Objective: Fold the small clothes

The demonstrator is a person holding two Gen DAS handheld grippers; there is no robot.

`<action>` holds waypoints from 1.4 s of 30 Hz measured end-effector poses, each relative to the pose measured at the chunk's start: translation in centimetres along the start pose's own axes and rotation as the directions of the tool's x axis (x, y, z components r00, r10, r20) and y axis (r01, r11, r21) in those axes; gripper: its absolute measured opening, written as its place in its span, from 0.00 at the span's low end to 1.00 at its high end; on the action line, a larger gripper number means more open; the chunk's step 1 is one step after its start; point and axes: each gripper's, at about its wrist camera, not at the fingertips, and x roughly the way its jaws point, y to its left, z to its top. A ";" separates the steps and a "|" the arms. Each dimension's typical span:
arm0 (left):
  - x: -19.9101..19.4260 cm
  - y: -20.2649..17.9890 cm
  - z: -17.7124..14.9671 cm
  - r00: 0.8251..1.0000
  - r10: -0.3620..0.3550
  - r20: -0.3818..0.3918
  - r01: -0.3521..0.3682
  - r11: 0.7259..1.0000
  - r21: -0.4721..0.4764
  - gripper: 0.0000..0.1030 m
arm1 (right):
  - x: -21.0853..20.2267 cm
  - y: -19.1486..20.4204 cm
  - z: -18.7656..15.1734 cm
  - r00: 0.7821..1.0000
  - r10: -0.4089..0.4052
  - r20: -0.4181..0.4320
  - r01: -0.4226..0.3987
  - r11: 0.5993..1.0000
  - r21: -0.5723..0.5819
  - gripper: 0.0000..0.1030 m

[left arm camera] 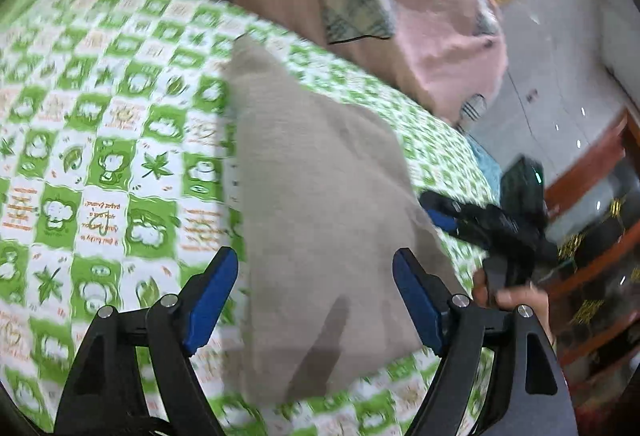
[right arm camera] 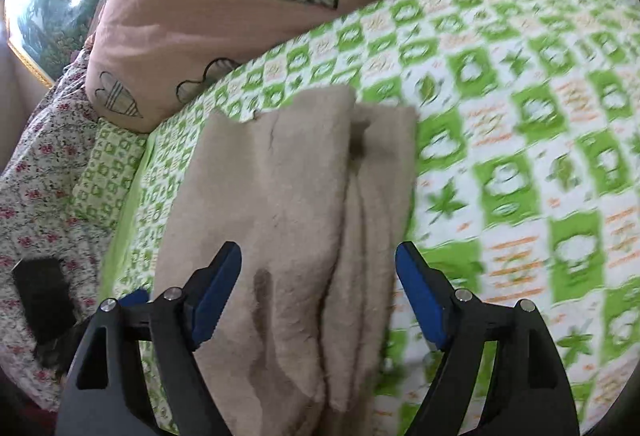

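A beige fuzzy garment (left arm camera: 320,203) lies folded into a long strip on the green-and-white patterned bedsheet (left arm camera: 100,155). My left gripper (left arm camera: 316,276) is open above the garment's near end and holds nothing. In the same view my right gripper (left arm camera: 444,211) sits at the garment's right edge, held by a hand. In the right wrist view the garment (right arm camera: 288,203) shows layered folds running away from me. My right gripper (right arm camera: 320,272) is open above its near part and holds nothing.
A pink quilt with plaid hearts (right arm camera: 240,7) is bunched at the far side of the bed. A floral cloth (right arm camera: 36,171) with a black object (right arm camera: 42,296) lies to the left. Wooden furniture (left arm camera: 592,220) stands beyond the bed's right edge.
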 end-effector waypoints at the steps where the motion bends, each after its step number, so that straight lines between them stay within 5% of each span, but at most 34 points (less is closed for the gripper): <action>1: 0.9 0.9 0.5 1.000 -0.015 -0.024 0.014 0.999 -0.033 0.78 | 0.5 -0.1 0.0 1.000 -0.005 -0.012 0.005 1.000 0.005 0.78; 8: 7.7 5.1 2.4 0.984 -0.139 -0.112 0.123 0.982 -0.143 0.80 | 2.5 -1.3 -0.4 0.999 0.032 -0.044 -0.030 0.999 0.038 0.76; 11: 9.4 5.3 3.3 0.975 -0.188 -0.115 0.170 0.975 -0.145 0.58 | 3.6 -1.6 -0.4 0.992 0.092 -0.081 -0.086 0.993 0.078 0.50; 18: 3.3 3.7 2.3 0.988 -0.146 -0.051 0.142 0.986 -0.087 0.42 | 1.5 3.2 -1.4 0.993 0.111 -0.037 -0.111 0.994 0.006 0.32; 25: -8.9 6.1 -1.8 0.999 -0.030 0.039 0.031 0.998 -0.050 0.42 | 3.5 11.0 -6.0 0.950 0.299 -0.088 -0.304 0.951 -0.053 0.32; 29: -11.7 9.1 -4.1 0.999 0.020 0.035 -0.017 0.997 -0.081 0.42 | 6.4 14.5 -8.7 0.926 0.347 -0.148 -0.359 0.931 -0.070 0.32; 34: -10.5 12.6 -6.8 1.000 0.019 0.016 -0.017 0.989 -0.146 0.49 | 9.5 15.7 -11.1 0.948 0.246 -0.204 -0.269 0.959 -0.093 0.36; 42: -12.0 13.9 -5.6 0.999 0.026 0.045 -0.019 0.988 -0.154 0.68 | 6.7 15.6 -10.5 0.981 0.084 -0.176 -0.108 0.985 -0.131 0.66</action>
